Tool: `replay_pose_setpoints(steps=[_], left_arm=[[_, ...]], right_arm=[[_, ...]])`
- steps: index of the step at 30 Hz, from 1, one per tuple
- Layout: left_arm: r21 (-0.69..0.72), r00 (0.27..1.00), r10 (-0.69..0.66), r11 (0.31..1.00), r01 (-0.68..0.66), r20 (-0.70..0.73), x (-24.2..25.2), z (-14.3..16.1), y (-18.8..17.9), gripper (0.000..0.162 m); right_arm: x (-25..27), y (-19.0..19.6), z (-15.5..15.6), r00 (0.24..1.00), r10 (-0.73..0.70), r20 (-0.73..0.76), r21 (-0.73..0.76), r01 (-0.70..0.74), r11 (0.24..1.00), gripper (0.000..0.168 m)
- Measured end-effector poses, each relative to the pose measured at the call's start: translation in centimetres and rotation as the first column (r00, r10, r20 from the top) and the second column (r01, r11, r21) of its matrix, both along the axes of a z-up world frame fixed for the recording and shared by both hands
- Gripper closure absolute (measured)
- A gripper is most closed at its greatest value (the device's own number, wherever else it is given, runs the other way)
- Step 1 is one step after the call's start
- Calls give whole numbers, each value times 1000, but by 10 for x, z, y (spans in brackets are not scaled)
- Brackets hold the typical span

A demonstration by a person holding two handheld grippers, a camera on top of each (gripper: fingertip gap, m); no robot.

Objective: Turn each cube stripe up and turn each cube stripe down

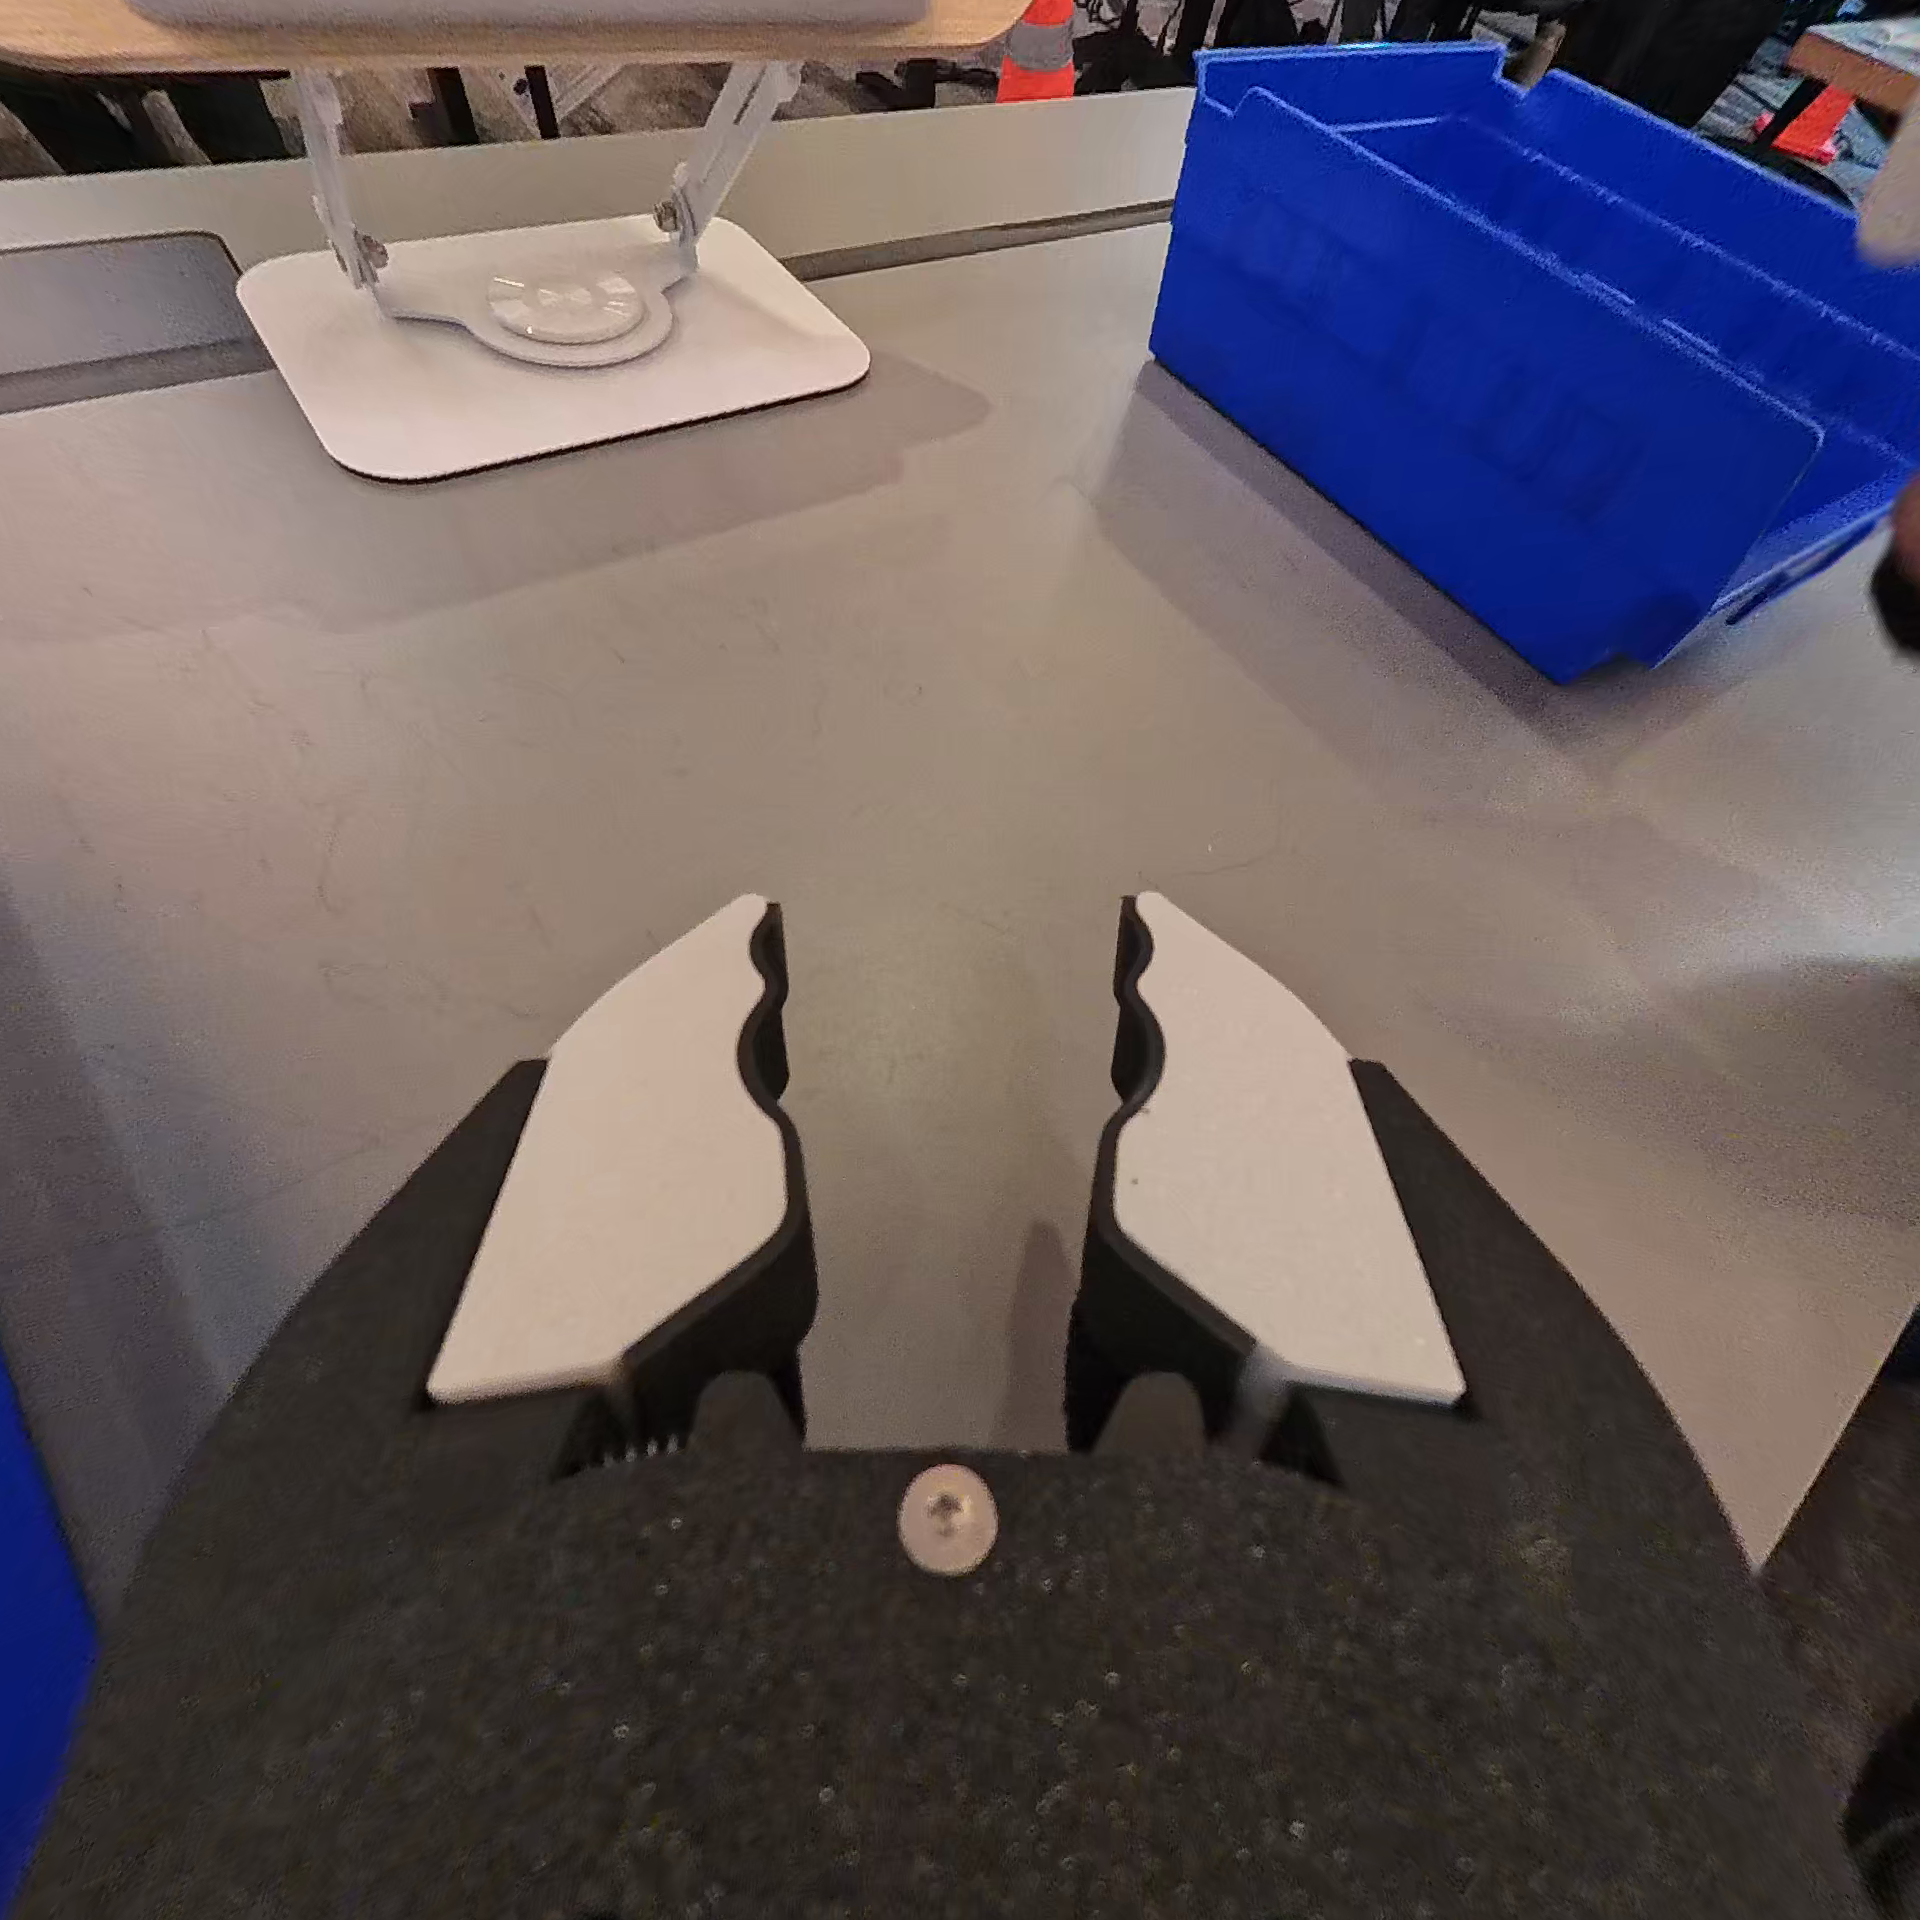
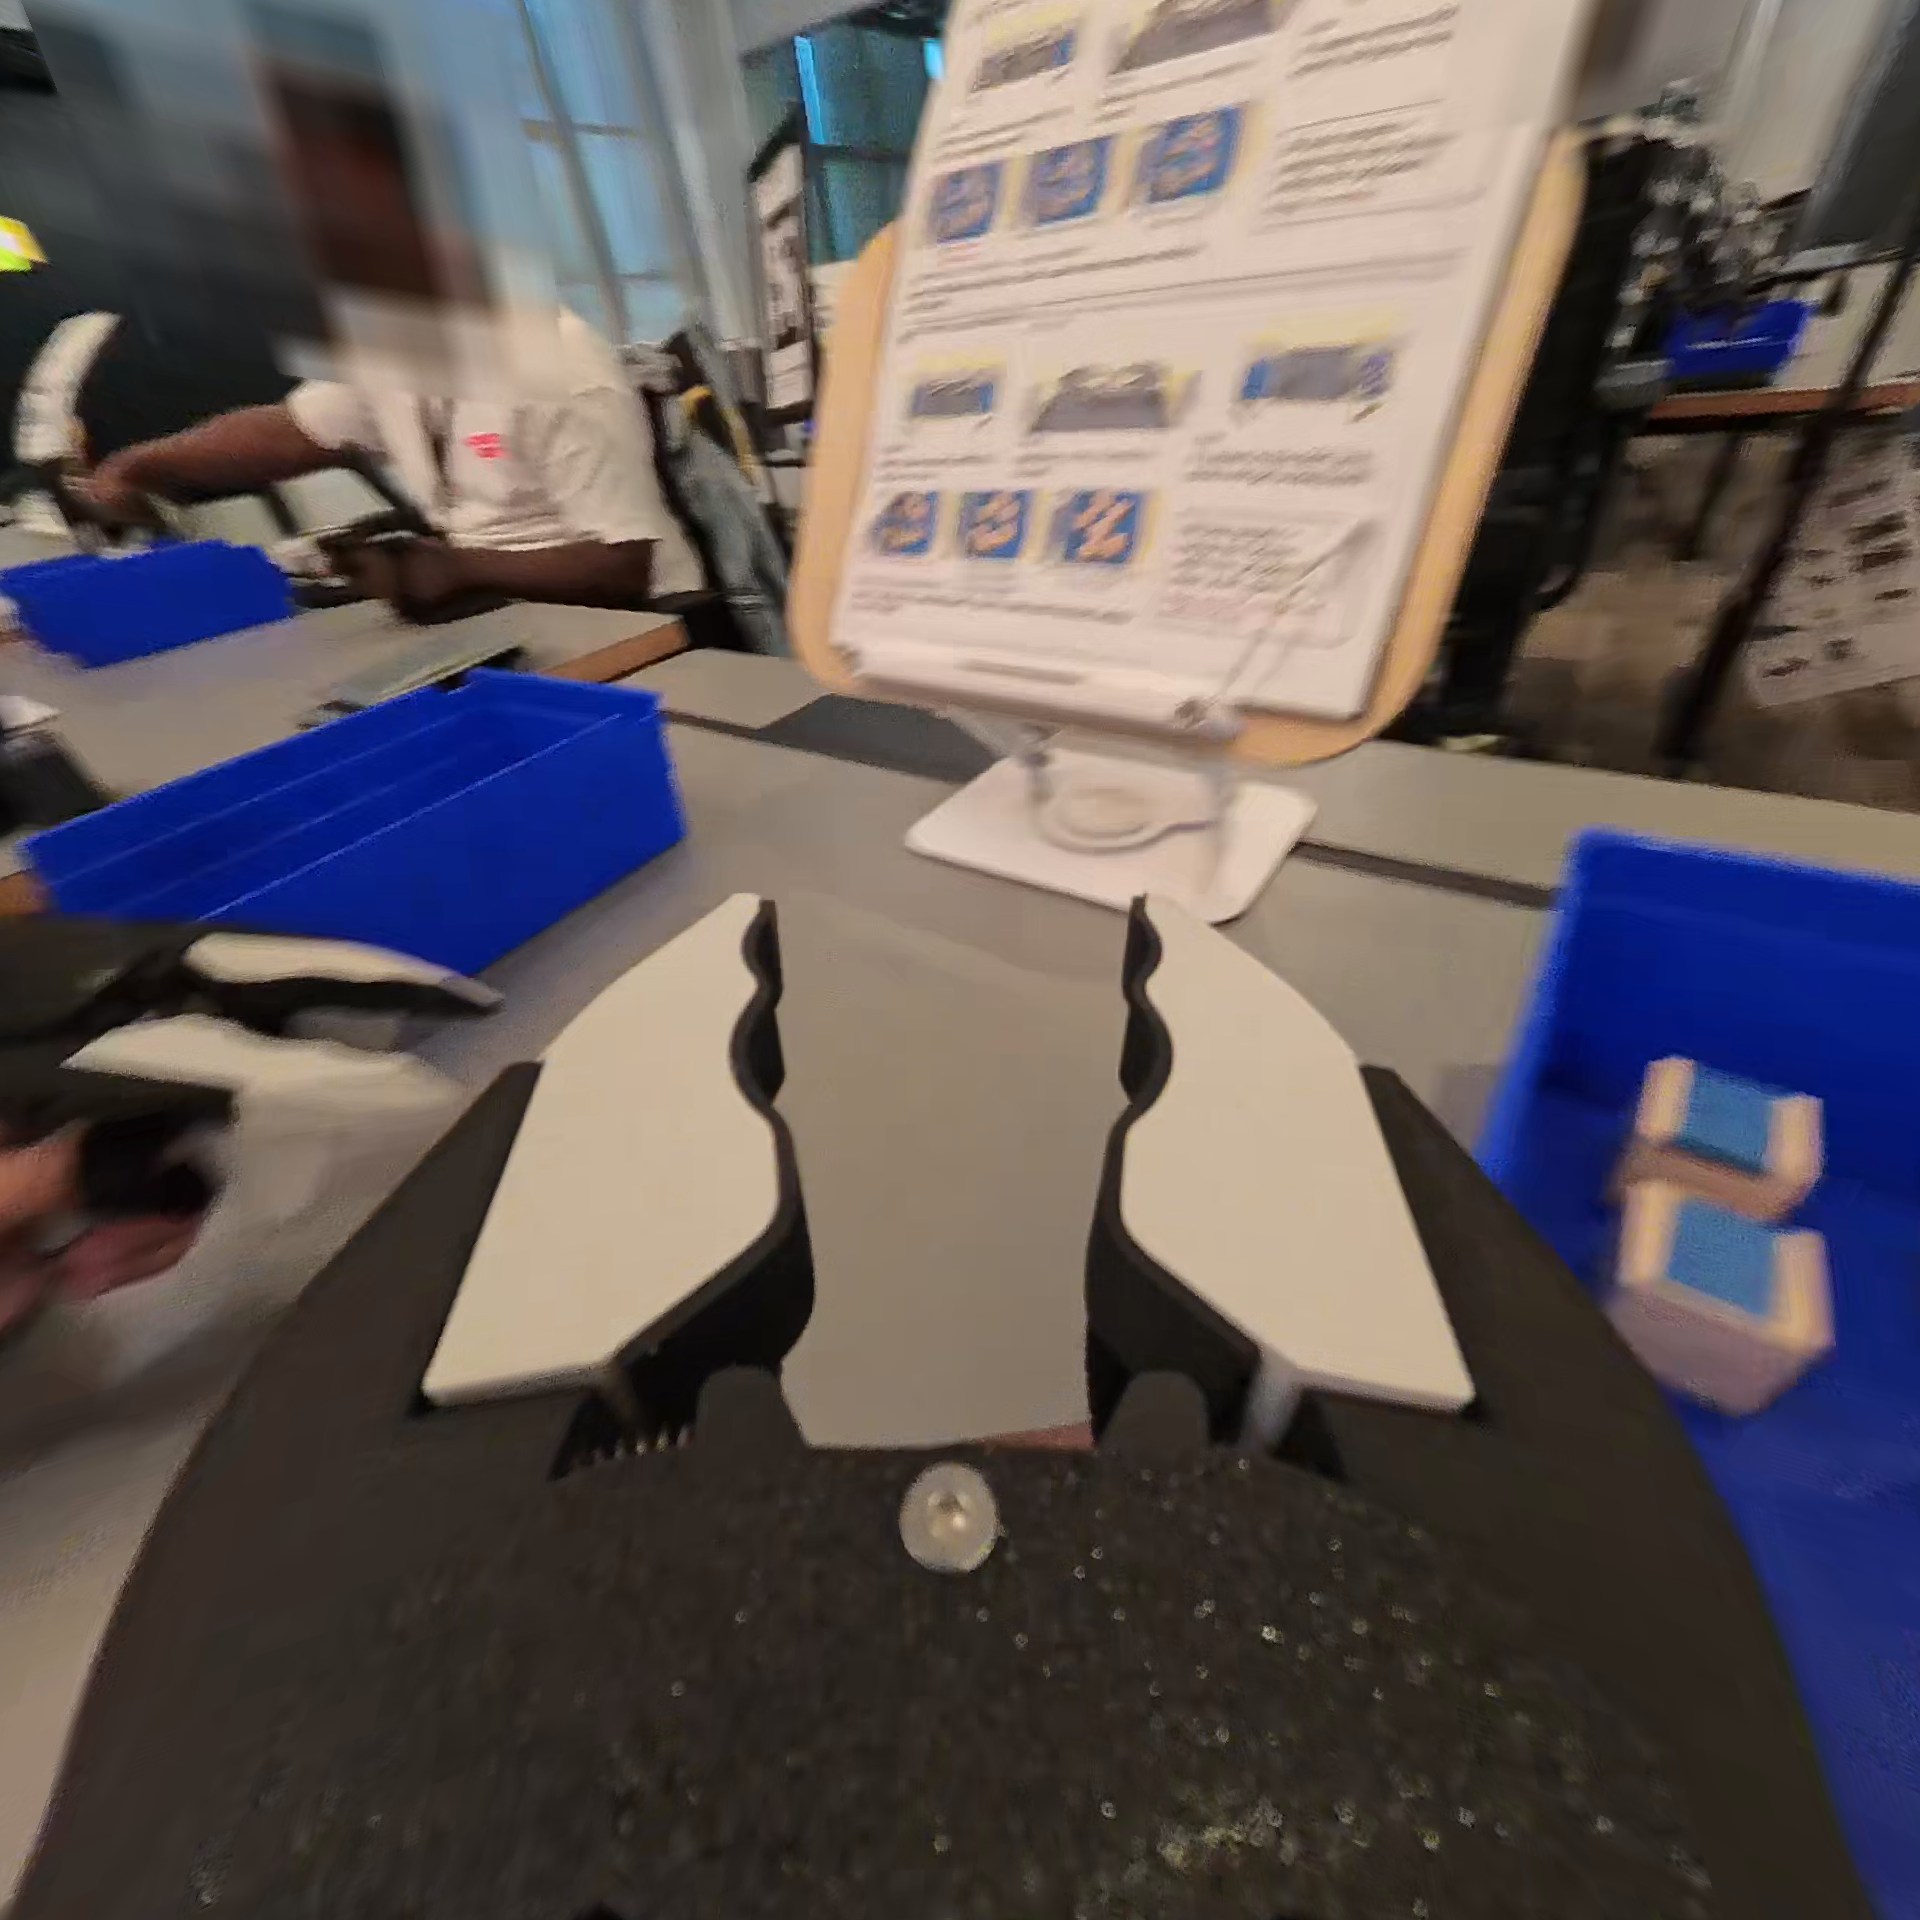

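Left gripper (image 1: 951,914): jaws wide apart, nothing between them, only bare grey surface (image 1: 935,675) showing in the gap. It is tilted down toward the surface and hangs above it. In the right wrist view the same gripper (image 2: 457,987) shows at the left edge, blurred, held in a person's hand (image 2: 62,1226) with its fingers lying roughly level.

Right gripper (image 2: 951,914): jaws wide apart, holding nothing. It points nearly level across the surface toward the far edge, above the near part.

Cubes (image 2: 1720,1216): two, pale wood with a blue stripe on the upward face, standing one just behind the other and touching or nearly so, inside a blue bin (image 2: 1662,935) at the right edge of the surface. They lie to the right of the right gripper, apart from it.

A second blue bin (image 2: 416,821) sits toward the far left of the surface; its contents cannot be told. In the left wrist view one blue bin (image 1: 1455,416) stands at the far right of the surface.

A white stand (image 1: 540,343) at the far edge carries a wooden board with an instruction sheet (image 2: 1164,343).

Another person (image 2: 468,468) sits at a neighbouring table beyond; this view is motion-blurred.
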State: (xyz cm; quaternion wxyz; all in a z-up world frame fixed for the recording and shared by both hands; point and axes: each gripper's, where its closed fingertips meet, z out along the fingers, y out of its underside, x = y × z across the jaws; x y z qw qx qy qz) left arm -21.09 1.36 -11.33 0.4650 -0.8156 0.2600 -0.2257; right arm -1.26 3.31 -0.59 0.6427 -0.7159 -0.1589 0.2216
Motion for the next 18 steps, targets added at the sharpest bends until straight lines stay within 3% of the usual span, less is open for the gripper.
replay_pose_setpoints(steps=[4,8,11,15,18], left_arm=[[0,1000,-1,1000,1,-10,3,0,-4,102],[15,999,-2,1000,2,-40,5,2,-6,102],[0,999,47,999,-47,1,-7,20,-8,106],[44,973,229,973,-228,-11,-75,74,11,104],[-103,946,293,946,-308,-136,-135,83,35,97]], right_arm=[[-47,-40,-47,986,130,-100,8,-130,991,105],[-65,-44,-71,991,137,5,32,-137,990,107],[-69,-46,-73,988,134,78,65,-139,988,107],[-69,-53,-71,987,140,75,113,-148,983,112],[-70,-56,-69,986,152,62,124,-159,979,113]])
